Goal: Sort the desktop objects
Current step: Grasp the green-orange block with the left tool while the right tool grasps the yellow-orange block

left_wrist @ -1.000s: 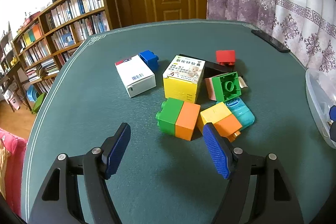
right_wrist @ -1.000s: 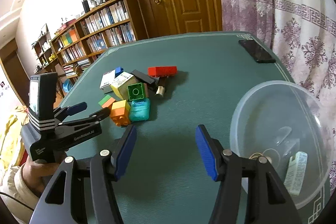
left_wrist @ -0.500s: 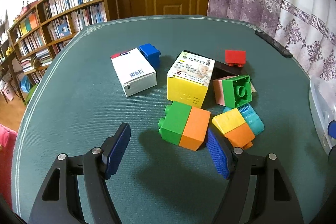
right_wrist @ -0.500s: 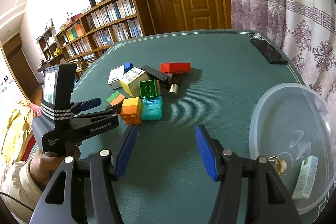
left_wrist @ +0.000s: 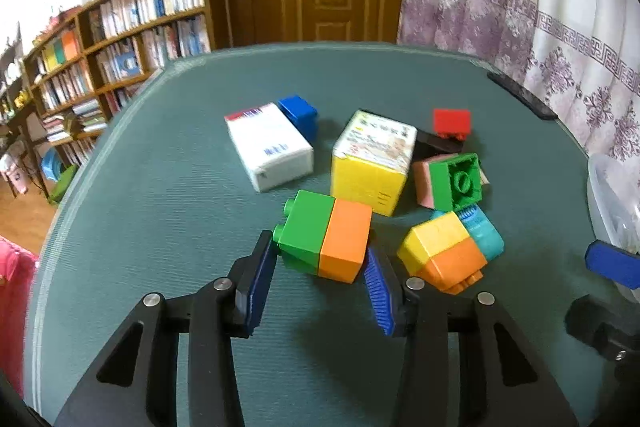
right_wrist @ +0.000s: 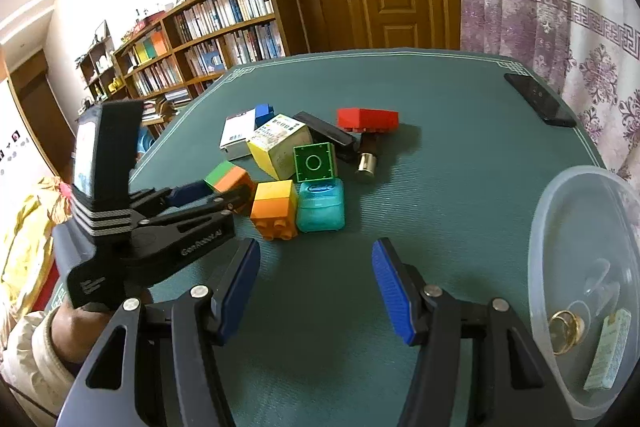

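A green-and-orange brick (left_wrist: 328, 239) lies on the green table (left_wrist: 168, 211) at the near edge of a heap of objects. My left gripper (left_wrist: 320, 259) has this brick (right_wrist: 226, 177) between its fingertips. Its jaws are closing, and the blue pads touch the studded green end and the orange end. In the right wrist view the left gripper (right_wrist: 216, 193) comes in from the left, held by a hand. My right gripper (right_wrist: 315, 251) hangs open over bare table with nothing between its fingers, to the left of a clear bowl (right_wrist: 560, 223).
Behind the held brick are a yellow-orange brick (left_wrist: 440, 251), a teal box (right_wrist: 322, 207), a green brick (right_wrist: 314, 161), a yellow medicine box (left_wrist: 370, 163), a white box (left_wrist: 270, 147), a blue brick (left_wrist: 298, 115) and a red brick (right_wrist: 368, 119). A phone (right_wrist: 540, 103) lies far right. The bowl holds a ring and a packet.
My left gripper came up to the green-and-orange brick and its jaws narrowed from wide apart to touching it. My right gripper drifted left, away from the bowl, still open.
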